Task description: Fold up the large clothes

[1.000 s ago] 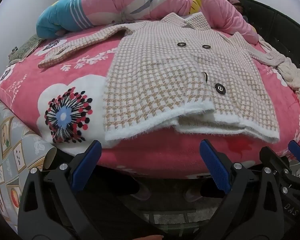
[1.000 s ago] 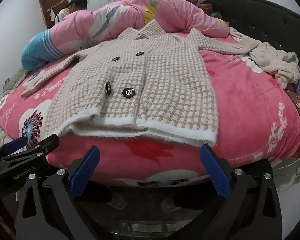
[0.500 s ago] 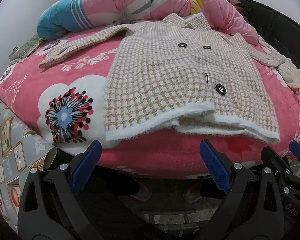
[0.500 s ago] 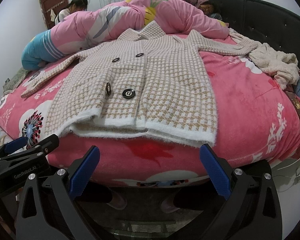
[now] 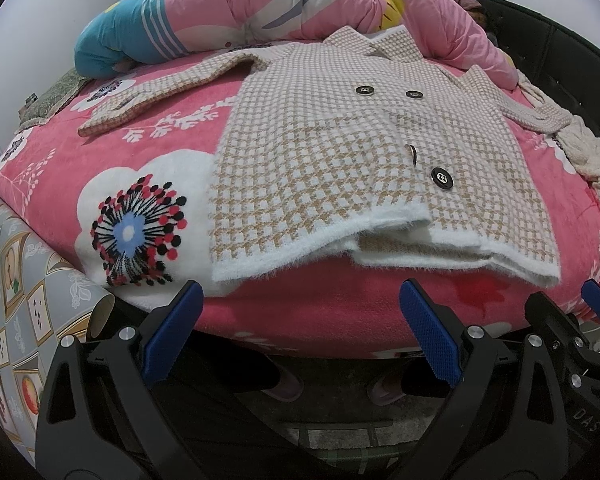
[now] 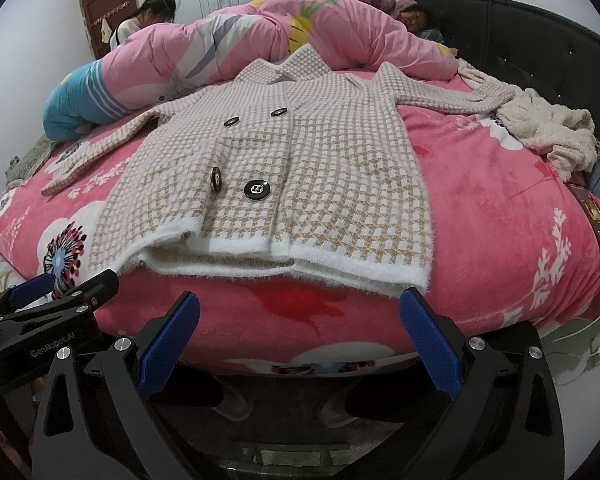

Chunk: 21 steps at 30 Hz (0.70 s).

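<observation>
A beige-and-white houndstooth coat (image 5: 340,152) with black buttons lies flat, front up, on the pink bed, sleeves spread to both sides; it also shows in the right wrist view (image 6: 300,176). Its white fuzzy hem (image 5: 380,248) faces me at the bed's near edge. My left gripper (image 5: 300,336) is open and empty, just below and in front of the hem. My right gripper (image 6: 300,340) is open and empty, beside it on the right, also short of the hem.
A rolled pink-and-blue duvet (image 6: 260,48) lies behind the coat. A cream knit garment (image 6: 548,132) sits at the right by the black headboard (image 6: 540,52). A person (image 6: 144,20) sits behind the duvet. Patterned paper roll (image 5: 16,320) stands at the left.
Both grippers have crept slightly nearer the bed edge; the coat looks a little larger. Nothing was grasped.
</observation>
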Tool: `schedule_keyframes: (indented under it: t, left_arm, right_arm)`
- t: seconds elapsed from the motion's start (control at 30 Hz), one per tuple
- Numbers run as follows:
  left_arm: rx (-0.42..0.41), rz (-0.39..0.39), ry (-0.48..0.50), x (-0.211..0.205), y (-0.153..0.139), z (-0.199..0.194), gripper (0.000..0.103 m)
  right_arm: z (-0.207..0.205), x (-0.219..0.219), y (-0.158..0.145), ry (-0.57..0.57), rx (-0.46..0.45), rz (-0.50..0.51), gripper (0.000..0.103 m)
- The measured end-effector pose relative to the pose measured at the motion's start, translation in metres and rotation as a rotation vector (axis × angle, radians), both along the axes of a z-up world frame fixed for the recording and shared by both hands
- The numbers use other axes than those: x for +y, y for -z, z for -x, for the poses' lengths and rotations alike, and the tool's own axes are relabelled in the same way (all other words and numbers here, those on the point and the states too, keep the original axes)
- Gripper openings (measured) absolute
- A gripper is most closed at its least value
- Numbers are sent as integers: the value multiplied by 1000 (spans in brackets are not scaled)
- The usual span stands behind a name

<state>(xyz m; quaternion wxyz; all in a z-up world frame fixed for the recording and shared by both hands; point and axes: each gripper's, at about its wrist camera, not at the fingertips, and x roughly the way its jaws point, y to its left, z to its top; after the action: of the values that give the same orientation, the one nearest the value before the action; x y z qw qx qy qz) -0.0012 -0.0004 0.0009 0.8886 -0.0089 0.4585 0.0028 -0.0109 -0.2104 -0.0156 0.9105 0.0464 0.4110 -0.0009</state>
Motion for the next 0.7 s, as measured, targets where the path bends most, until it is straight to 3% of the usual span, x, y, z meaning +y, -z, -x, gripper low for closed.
schedule_keyframes:
  t: [0.7]
  left_arm:
    - [0, -1, -1, 2, -2, 0, 95]
  right_arm:
    - [1, -2, 0, 0, -4, 3, 97]
